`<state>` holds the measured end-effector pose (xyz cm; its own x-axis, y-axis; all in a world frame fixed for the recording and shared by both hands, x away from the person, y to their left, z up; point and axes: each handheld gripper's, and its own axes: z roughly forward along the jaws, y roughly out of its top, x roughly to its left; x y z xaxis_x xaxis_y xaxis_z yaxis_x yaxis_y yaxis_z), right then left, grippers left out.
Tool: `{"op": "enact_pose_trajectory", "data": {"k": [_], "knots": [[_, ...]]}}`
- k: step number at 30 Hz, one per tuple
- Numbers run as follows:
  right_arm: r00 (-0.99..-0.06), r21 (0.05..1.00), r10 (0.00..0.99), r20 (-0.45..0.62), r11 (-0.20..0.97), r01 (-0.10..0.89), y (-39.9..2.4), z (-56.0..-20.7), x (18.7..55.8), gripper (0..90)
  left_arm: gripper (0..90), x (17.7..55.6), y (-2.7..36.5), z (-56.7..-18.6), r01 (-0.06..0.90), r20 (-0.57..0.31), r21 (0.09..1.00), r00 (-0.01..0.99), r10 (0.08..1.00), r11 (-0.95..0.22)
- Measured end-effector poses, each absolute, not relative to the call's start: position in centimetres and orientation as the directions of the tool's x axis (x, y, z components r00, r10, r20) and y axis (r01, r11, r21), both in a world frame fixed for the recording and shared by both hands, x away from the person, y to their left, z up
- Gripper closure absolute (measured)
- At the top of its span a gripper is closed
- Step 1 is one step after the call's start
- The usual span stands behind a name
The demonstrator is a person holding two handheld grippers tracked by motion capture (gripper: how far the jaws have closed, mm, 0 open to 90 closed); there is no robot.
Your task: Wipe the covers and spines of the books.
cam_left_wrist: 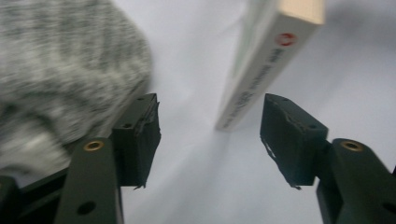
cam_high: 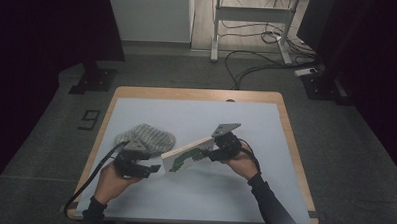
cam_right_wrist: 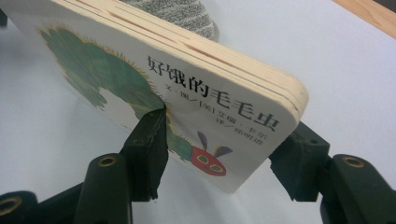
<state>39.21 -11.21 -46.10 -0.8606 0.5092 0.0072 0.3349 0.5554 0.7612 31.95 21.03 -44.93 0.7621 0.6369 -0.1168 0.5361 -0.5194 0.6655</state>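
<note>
A thick board book [cam_high: 185, 156] with a green caterpillar on its white cover is held tilted on edge over the white mat. My right gripper [cam_high: 207, 155] is shut on its right end; in the right gripper view the book [cam_right_wrist: 154, 70] lies between the two jaws of that gripper [cam_right_wrist: 219, 149], one on the cover and one behind it. My left gripper [cam_high: 154, 169] stands open just left of the book's lower corner. In the left gripper view the book's spine [cam_left_wrist: 252, 79] rises ahead of the parted jaws of the left gripper [cam_left_wrist: 210, 135] without touching them.
A grey knitted cloth [cam_high: 145, 135] lies bunched on the mat behind the left gripper, and it is also seen in the left gripper view [cam_left_wrist: 60, 70]. The white mat [cam_high: 201, 117] covers a wooden table [cam_high: 197, 93]. Cables and a stand are on the floor beyond.
</note>
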Motion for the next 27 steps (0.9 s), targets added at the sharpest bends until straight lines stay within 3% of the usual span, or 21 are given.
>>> {"op": "enact_pose_trajectory", "data": {"k": [6, 10, 27], "knots": [[-0.861, 0.762, 0.508, 0.012, 0.553, 0.337, -11.3, -46.1, 39.2, 40.8, 54.0, 32.2, 18.8, -44.6, 0.494, -0.061, 0.67, 0.78, 0.623, -0.553], [-0.861, 0.764, 0.508, 0.017, 0.549, 0.339, -11.5, -46.1, 39.2, 43.5, 68.1, 32.3, 17.8, -43.9, 0.467, -0.031, 0.679, 0.789, 0.613, -0.567], [-0.795, 0.773, 0.606, -0.029, 0.518, 0.366, -13.5, -45.5, 40.2, 49.3, 64.7, 36.9, 15.5, -43.3, 0.426, 0.043, 0.669, 0.796, 0.603, -0.61]]}}
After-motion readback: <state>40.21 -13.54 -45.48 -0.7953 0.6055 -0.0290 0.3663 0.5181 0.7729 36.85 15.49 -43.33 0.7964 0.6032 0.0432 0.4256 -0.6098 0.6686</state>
